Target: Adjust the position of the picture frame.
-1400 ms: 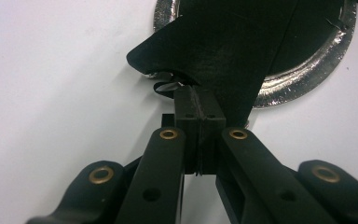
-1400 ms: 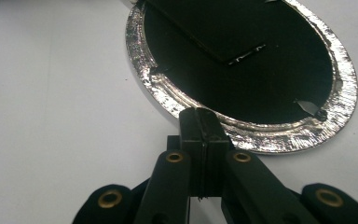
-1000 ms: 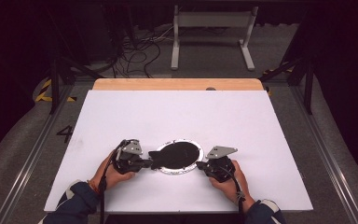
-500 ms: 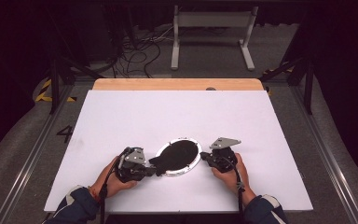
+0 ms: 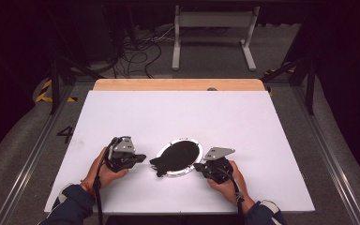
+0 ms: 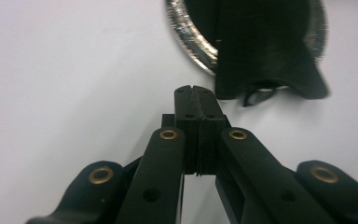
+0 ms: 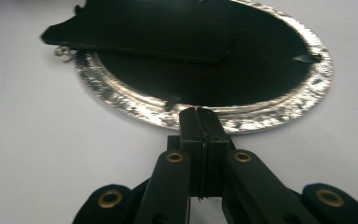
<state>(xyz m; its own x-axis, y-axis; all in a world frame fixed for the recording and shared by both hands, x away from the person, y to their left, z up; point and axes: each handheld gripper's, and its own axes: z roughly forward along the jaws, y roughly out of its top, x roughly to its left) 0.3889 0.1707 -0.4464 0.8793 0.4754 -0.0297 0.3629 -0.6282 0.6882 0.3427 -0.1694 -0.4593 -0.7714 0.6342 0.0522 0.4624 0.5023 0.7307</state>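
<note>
A round foil plate (image 5: 187, 140) with a crinkled silver rim lies on the white table, near the front. A flat black fish-shaped piece (image 5: 178, 157) lies in it, its tail hanging over the left rim. My left gripper (image 5: 143, 157) is shut and empty, just left of that tail. In the left gripper view the closed tips (image 6: 196, 88) stop short of the black tail (image 6: 270, 70) and the rim (image 6: 186, 32). My right gripper (image 5: 198, 165) is shut at the plate's right edge. In its own view its tips (image 7: 200, 110) meet the near rim (image 7: 261, 121); whether they pinch it I cannot tell.
The white table top (image 5: 178, 112) has a wooden strip (image 5: 178, 84) along its far edge. Beyond it lie cables (image 5: 140, 51) and a metal stand (image 5: 213, 37) on the floor. Dark frame rails run along both sides.
The left gripper's tips, earlier against the black piece's tail, now stand a little to its left. The right gripper shifted up and came back beside the rim. The piece sits slightly more tilted.
</note>
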